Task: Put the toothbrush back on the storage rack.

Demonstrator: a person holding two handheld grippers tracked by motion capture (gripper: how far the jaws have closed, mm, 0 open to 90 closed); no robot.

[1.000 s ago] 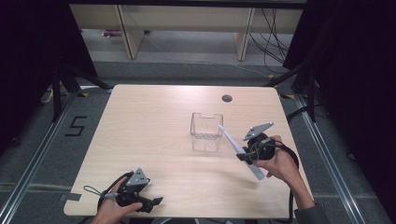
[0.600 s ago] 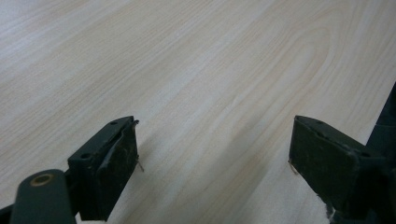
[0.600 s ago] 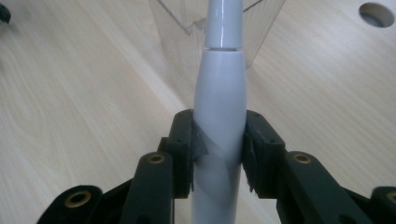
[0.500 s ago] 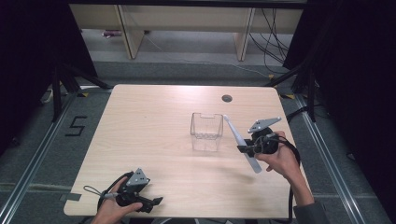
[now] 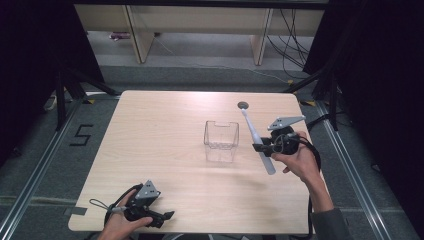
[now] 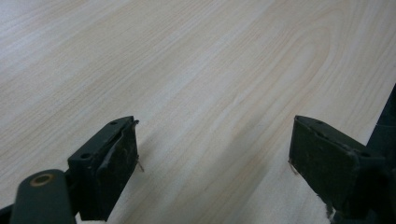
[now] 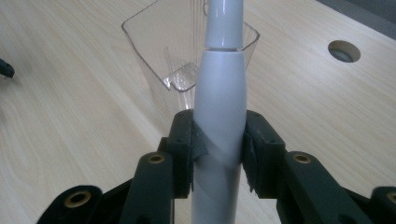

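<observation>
My left gripper (image 5: 167,215) and right gripper (image 5: 259,147) are black, each topped by a grey three-cornered plate and trailing a black cable. Brass-ringed screw holes dot my jaws. Grey sleeve (image 5: 327,225) on right arm.

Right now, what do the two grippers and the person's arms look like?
Both grippers are black. The left gripper and right gripper each carry a grey three-cornered plate on top and trail a black cable. The jaws are flat, worn black pads, with brass-coloured rivets on the linkages. The right forearm wears a grey sleeve.
</observation>
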